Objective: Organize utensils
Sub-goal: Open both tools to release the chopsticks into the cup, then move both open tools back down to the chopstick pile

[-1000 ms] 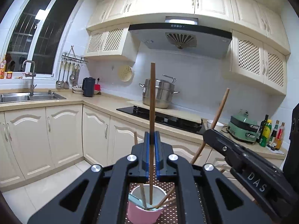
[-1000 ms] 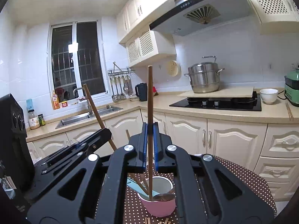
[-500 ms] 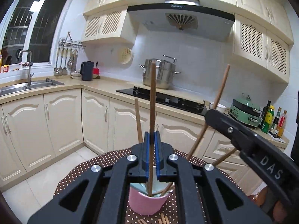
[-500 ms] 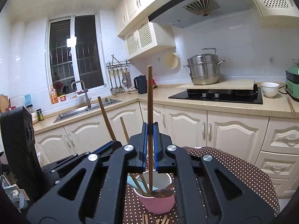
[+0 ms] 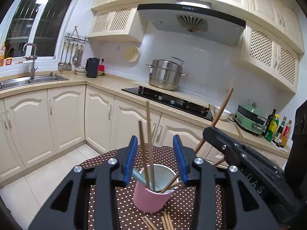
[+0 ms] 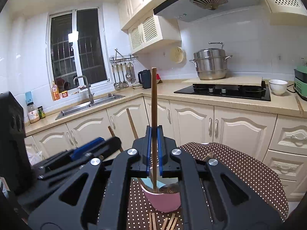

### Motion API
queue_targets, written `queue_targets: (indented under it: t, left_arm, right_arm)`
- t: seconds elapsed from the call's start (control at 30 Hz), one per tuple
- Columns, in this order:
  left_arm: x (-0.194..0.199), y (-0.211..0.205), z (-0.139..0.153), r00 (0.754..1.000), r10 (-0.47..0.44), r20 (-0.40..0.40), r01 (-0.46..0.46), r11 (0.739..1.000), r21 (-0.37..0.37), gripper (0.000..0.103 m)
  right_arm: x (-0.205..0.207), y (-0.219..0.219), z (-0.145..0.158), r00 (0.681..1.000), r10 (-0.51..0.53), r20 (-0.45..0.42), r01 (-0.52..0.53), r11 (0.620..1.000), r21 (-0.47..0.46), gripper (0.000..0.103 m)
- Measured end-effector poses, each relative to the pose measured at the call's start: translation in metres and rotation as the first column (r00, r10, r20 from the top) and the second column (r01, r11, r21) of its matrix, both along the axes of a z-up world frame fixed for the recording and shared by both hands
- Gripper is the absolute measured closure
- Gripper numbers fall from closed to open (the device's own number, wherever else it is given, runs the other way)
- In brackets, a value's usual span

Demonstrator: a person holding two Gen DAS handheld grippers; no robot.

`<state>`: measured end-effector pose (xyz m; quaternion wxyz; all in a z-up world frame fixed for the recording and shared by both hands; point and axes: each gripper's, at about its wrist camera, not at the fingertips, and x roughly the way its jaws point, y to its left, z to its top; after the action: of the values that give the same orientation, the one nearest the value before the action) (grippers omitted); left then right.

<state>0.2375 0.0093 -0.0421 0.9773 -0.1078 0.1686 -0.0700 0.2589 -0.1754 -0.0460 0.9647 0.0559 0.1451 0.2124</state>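
Two chopsticks upright in pink cup, left gripper opening around them, right gripper pinching vertical chopstick

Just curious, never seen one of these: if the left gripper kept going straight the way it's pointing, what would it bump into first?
Probably the chopsticks standing in the pink cup. They rise between the left gripper's opening jaws, untouched, with the cup just beyond; depth is hard to judge.
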Motion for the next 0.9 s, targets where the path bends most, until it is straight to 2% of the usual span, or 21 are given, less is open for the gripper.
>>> queue_targets:
  t: [0.2, 0.6, 0.67, 0.7, 0.73, 0.77, 0.9]
  left_arm:
    - [-0.008, 0.005, 0.001, 0.999, 0.033, -0.019, -0.033, 0.999, 0.020, 0.065]
    - [-0.020, 0.010, -0.003, 0.996, 0.051, -0.071, -0.047, 0.997, 0.058, 0.057]
    - [-0.023, 0.012, -0.003, 0.995, 0.052, -0.079, -0.048, 0.997, 0.061, 0.056]
    - [-0.024, 0.012, -0.003, 0.995, 0.054, -0.083, -0.048, 0.997, 0.062, 0.056]
    - [-0.025, 0.013, -0.003, 0.995, 0.054, -0.086, -0.049, 0.997, 0.064, 0.056]
    - [-0.027, 0.013, -0.002, 0.995, 0.054, -0.090, -0.048, 0.997, 0.064, 0.056]
    - [-0.035, 0.014, 0.001, 0.994, 0.051, -0.095, -0.045, 0.997, 0.065, 0.055]
  right_arm:
    - [-0.003, 0.003, -0.006, 1.000, -0.011, -0.015, 0.010, 1.000, -0.018, 0.096]
    - [-0.003, 0.005, -0.021, 0.996, -0.065, -0.069, 0.063, 0.997, -0.034, 0.095]
    - [-0.006, 0.004, -0.020, 0.995, -0.073, -0.069, 0.071, 0.997, -0.031, 0.089]
    - [-0.007, 0.002, -0.019, 0.995, -0.075, -0.064, 0.073, 0.997, -0.028, 0.074]
    - [-0.010, 0.001, -0.018, 0.996, -0.076, -0.055, 0.074, 0.997, -0.022, 0.056]
    - [-0.013, 0.000, -0.016, 0.996, -0.077, -0.043, 0.076, 0.997, -0.018, 0.052]
    - [-0.025, -0.006, -0.008, 0.997, -0.079, -0.023, 0.079, 0.997, -0.013, 0.052]
